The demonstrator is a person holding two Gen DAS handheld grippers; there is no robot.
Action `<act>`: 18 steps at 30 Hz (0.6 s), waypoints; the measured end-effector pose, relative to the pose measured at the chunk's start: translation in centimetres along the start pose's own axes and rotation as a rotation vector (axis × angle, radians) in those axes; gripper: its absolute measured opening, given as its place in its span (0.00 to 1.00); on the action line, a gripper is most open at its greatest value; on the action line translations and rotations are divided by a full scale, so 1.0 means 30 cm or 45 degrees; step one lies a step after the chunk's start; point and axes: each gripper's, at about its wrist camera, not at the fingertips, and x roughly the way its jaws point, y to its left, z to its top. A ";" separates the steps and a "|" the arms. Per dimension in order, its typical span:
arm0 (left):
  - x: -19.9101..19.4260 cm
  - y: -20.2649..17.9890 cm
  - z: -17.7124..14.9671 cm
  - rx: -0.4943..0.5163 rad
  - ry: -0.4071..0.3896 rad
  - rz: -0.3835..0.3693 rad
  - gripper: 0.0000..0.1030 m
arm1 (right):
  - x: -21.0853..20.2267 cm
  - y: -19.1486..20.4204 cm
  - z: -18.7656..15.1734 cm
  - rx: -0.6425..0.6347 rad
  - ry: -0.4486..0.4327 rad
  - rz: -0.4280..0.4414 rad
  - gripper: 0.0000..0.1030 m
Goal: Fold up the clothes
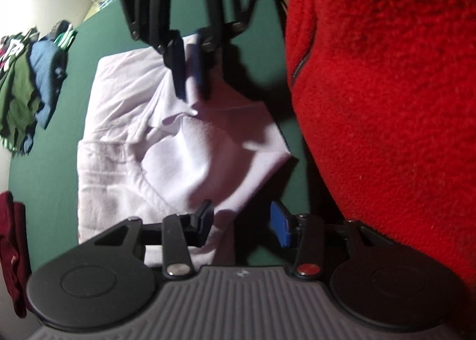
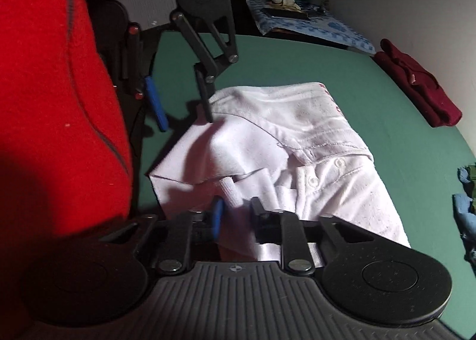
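Observation:
A white button-up shirt [image 1: 125, 137] lies crumpled on the green table [image 1: 89, 36]. In the right wrist view its collar and buttons [image 2: 324, 173] show. My right gripper [image 2: 238, 210] is shut on a raised fold of the white shirt [image 2: 233, 188]. The left wrist view shows the same gripper [image 1: 190, 78] from above, with cloth pinched between its blue pads. My left gripper [image 1: 242, 222] stands open at the shirt's near edge, its pads pressing on nothing. In the right wrist view the left gripper [image 2: 181, 102] has one dark fingertip [image 2: 208, 115] at the shirt's edge.
A person's red fleece [image 1: 386, 102] fills the side next to both grippers. A pile of green and blue clothes [image 1: 29, 87] sits at one table edge. A folded maroon garment [image 2: 416, 84] lies at another. Clutter on a blue patterned surface [image 2: 312, 24] stands behind the table.

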 end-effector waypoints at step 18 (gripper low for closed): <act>0.073 -0.045 0.049 0.017 0.026 0.106 0.05 | -0.078 -0.198 -0.165 1.157 -0.349 -0.010 0.03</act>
